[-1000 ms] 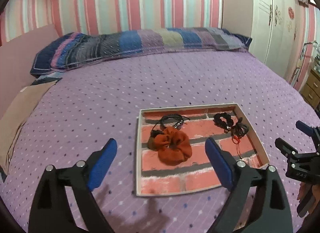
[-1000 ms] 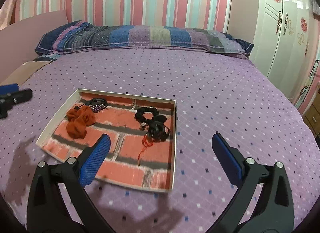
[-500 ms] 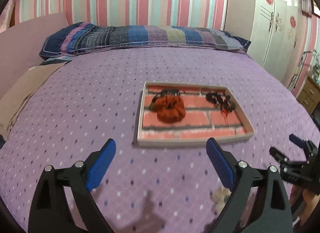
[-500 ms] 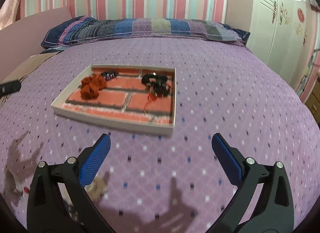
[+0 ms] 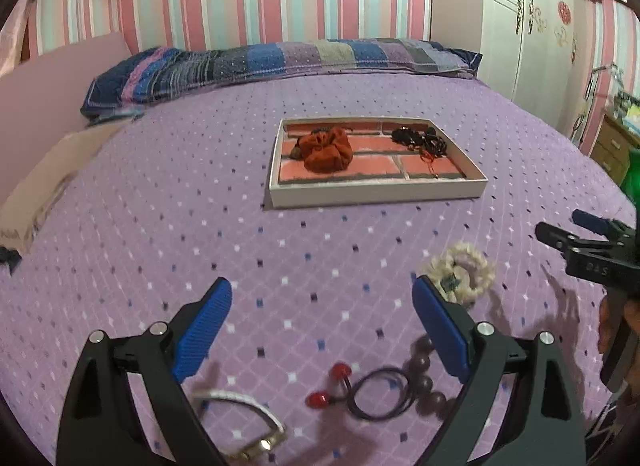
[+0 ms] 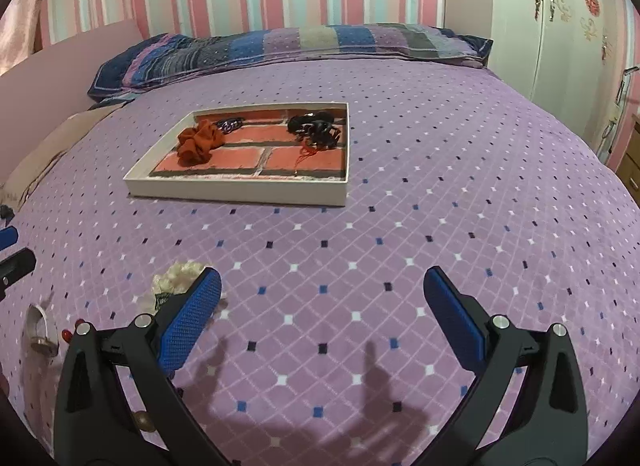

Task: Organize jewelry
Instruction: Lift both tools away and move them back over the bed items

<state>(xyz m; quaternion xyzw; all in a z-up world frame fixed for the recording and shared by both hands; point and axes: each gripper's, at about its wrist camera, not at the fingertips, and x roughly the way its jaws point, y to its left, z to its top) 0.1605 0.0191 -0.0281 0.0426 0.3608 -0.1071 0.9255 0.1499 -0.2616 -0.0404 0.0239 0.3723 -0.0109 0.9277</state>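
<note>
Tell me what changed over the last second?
Both grippers, left and right, pulled back from the tray, bringing loose pieces on the bedspread into view: a cream scrunchie, a hair tie, a bangle. Nothing was grabbed or dropped. Both grippers stayed open, and the tray's contents are unchanged.

On the bed [image 5: 160, 201], the tray [image 5: 376, 189] lies behind the loose scrunchie [image 5: 464, 272] and hair tie [image 5: 380, 388].

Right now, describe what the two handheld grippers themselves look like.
Both match. The left gripper has two black angular fingers spread in a V, each with a blue textured pad inside and silver round bolt heads on top. The right gripper has the same black frame, blue pads and silver bolts; from the left camera its body shows small pale lettering, too blurred to read. No cables or sleeves show.
</note>
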